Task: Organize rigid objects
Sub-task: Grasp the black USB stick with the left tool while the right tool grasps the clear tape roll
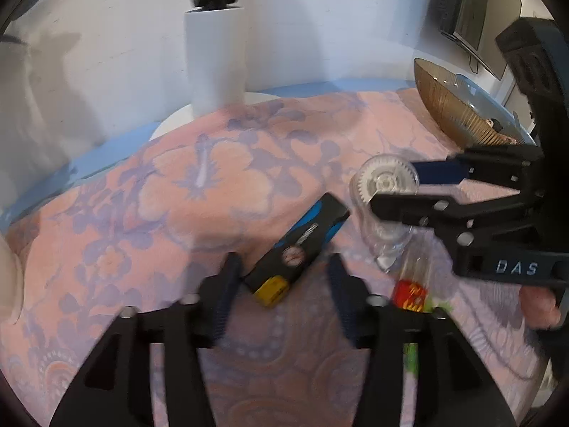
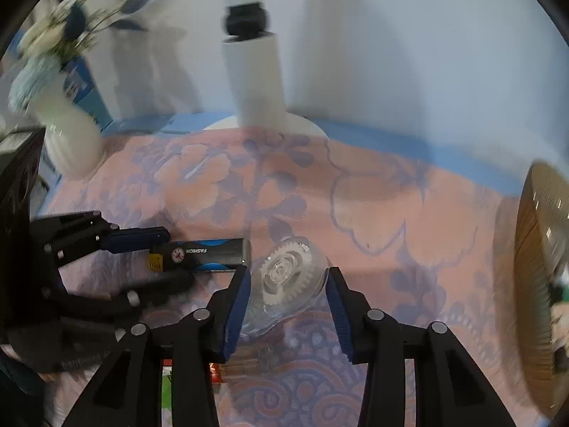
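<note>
A black and blue box [image 1: 302,245] with a yellow end lies on the floral cloth [image 1: 177,213]. My left gripper [image 1: 282,277] straddles its yellow end; a thin gap shows at the right pad, so it is open around the box. In the right wrist view the same box [image 2: 209,254] lies between the left gripper's fingers [image 2: 135,240]. A clear round case with a white gear inside [image 2: 284,277] sits between the pads of my right gripper [image 2: 288,295], and both pads touch its sides. From the left wrist view the right gripper [image 1: 402,192] clamps that case [image 1: 387,185].
A small red and green item with a clear part [image 1: 409,295] lies near the front. A ribbed golden bowl [image 2: 537,284] stands at the right. At the back are a white post with a black camera [image 2: 256,82] and a white vase with flowers [image 2: 67,135]. A hand [image 1: 537,306] holds the right gripper.
</note>
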The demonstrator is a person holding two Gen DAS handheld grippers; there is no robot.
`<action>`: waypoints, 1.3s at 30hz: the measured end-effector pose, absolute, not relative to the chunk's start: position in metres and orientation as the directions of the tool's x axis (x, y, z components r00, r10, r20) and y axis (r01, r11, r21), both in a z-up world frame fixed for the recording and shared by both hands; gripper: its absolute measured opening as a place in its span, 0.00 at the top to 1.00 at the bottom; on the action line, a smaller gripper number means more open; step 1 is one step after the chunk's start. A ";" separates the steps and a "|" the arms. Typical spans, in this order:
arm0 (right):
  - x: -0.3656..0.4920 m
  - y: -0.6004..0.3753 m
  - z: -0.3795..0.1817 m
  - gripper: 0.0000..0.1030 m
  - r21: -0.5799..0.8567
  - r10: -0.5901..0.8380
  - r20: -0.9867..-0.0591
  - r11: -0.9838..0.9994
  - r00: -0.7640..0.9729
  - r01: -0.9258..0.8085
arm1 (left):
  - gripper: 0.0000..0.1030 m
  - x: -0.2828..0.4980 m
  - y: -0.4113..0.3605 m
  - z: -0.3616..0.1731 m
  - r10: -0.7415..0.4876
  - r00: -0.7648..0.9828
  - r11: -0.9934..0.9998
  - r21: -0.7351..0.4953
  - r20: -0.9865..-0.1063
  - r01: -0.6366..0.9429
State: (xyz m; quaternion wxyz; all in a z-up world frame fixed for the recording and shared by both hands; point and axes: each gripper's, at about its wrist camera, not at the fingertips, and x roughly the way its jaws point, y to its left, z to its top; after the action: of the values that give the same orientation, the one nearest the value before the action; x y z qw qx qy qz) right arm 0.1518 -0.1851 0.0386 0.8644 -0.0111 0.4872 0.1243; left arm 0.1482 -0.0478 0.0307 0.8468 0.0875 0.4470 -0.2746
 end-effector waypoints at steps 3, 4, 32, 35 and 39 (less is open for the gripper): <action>0.153 -0.203 0.028 0.26 0.231 0.262 -0.864 0.965 0.430 -0.125 | 0.34 0.145 -0.066 0.027 -0.322 0.493 0.830 0.009 -0.808 0.557; 0.150 -0.206 0.025 0.26 0.256 0.277 -0.858 0.961 0.432 -0.107 | 0.41 0.146 -0.069 0.027 -0.319 0.499 0.831 0.015 -0.806 0.556; 0.046 -0.257 0.031 0.68 0.017 0.181 -0.856 0.946 0.485 -0.322 | 0.79 0.057 -0.009 0.036 -0.341 0.482 0.917 -0.172 -0.807 0.361; 0.060 -0.263 0.033 0.40 0.105 0.207 -0.869 0.965 0.450 -0.242 | 0.66 0.068 -0.004 0.037 -0.354 0.481 0.927 -0.233 -0.802 0.293; 0.088 -0.254 0.044 0.40 0.077 0.171 -0.848 0.976 0.502 -0.202 | 0.47 0.087 -0.015 0.037 -0.348 0.490 0.934 -0.247 -0.799 0.260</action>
State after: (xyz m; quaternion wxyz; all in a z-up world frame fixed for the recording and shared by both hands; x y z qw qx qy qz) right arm 0.0878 -0.2540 0.0444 0.8666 -0.0159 0.4871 0.1077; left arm 0.0873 -0.0151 0.0366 0.8619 -0.0463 0.4733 -0.1762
